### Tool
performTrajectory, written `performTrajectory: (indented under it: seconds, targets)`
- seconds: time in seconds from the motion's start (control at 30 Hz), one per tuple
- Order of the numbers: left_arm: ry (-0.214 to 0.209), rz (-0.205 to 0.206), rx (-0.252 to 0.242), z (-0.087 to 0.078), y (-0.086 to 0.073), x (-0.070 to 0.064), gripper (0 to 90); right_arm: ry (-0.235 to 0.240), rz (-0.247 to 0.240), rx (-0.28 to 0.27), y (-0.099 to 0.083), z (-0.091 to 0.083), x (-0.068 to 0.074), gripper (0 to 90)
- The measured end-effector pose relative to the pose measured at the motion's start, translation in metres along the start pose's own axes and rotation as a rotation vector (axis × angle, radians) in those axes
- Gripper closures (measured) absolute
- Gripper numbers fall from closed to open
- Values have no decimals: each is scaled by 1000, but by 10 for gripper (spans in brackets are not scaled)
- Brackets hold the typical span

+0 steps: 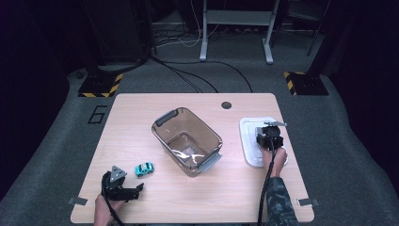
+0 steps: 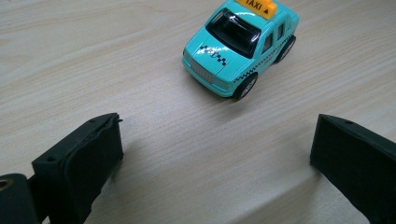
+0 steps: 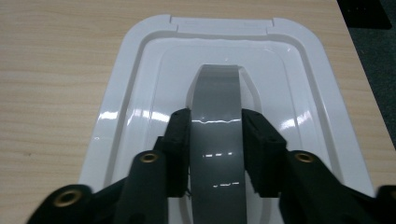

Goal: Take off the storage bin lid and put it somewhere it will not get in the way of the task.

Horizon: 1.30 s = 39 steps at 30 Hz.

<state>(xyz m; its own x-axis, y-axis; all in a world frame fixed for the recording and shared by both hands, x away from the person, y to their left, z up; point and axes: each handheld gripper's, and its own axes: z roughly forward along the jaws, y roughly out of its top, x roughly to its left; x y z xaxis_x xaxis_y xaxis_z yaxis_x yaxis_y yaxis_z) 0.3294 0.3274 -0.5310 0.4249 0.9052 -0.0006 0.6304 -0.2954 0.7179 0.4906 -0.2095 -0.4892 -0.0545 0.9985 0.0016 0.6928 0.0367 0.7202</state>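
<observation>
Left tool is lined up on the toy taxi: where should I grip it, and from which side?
Grip the toy taxi across its flat door sides, at mid-body between the wheels. It sits upright, angled nose toward the left tool, whose jaws stand open and wider than the car. Come in low along the table from its front, rotating to square up.

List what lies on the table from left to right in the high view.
Left gripper → toy taxi → clear bin → white lid → right gripper, clamped on the lid's grey handle.
</observation>
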Motion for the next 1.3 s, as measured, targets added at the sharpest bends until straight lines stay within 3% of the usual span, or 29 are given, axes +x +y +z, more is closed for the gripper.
performTrajectory:
  seconds: [0.17, 0.27, 0.37, 0.5, 0.87, 1.1, 1.3]
  targets:
    - [-1, 0, 0, 0, 0, 0, 19, 33, 5, -20, 2, -9, -3, 389]
    - [0, 0, 0, 0, 0, 0, 19, 67, -13, -36, 1, -19, -2, 236]
    - [0, 0, 0, 0, 0, 0, 19, 103, -39, -40, 0, -30, 3, 154]
    - [-1, 0, 1, 0, 0, 0, 18, 176, -91, -64, -5, -48, 13, 99]
    - [1, -1, -4, 0, 0, 0, 19, 271, -217, -105, -30, -86, 52, 17]
    - [1, -1, -1, 0, 0, 0, 19, 323, -270, -85, -58, -92, 78, 6]
    - [0, -1, -1, 0, 0, 0, 19, 333, -300, -50, -81, -86, 92, 3]
